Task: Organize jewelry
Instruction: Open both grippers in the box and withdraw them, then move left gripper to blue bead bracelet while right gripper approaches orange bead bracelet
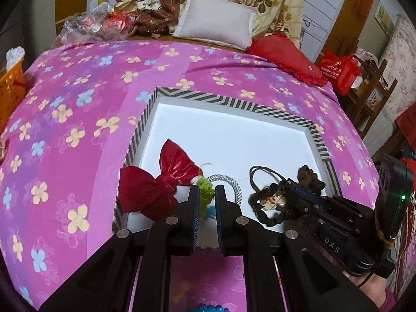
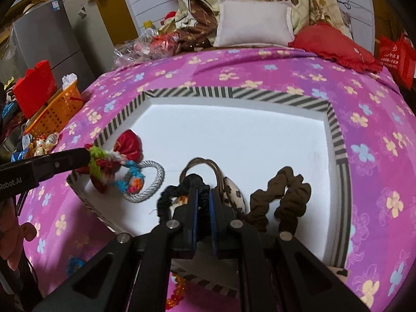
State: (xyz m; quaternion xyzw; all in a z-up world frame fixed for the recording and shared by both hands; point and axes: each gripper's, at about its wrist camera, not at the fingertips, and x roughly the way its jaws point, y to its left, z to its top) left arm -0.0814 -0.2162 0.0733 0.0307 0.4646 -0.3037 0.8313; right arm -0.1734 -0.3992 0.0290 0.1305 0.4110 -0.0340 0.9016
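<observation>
A white tray (image 1: 234,104) with a black-and-white striped rim lies on the pink flowered bedspread; it also shows in the right wrist view (image 2: 234,93). My left gripper (image 1: 207,192) is shut on a multicoloured crocheted band (image 1: 205,189), held over the tray's near left; the band (image 2: 111,166) hangs from it in the right wrist view. My right gripper (image 2: 202,195) is shut on a black scrunchie (image 2: 171,195), low in the tray. A red bow (image 1: 166,182), a silver rope ring (image 2: 153,179) and a brown scrunchie (image 2: 280,197) lie in the tray.
An orange basket (image 2: 57,111) and a red box (image 2: 36,91) stand at the bed's left edge. Pillows (image 2: 254,23) and a red cushion (image 2: 335,44) lie at the back. Orange beads (image 2: 176,291) and a blue item (image 1: 208,308) lie on the bedspread before the tray.
</observation>
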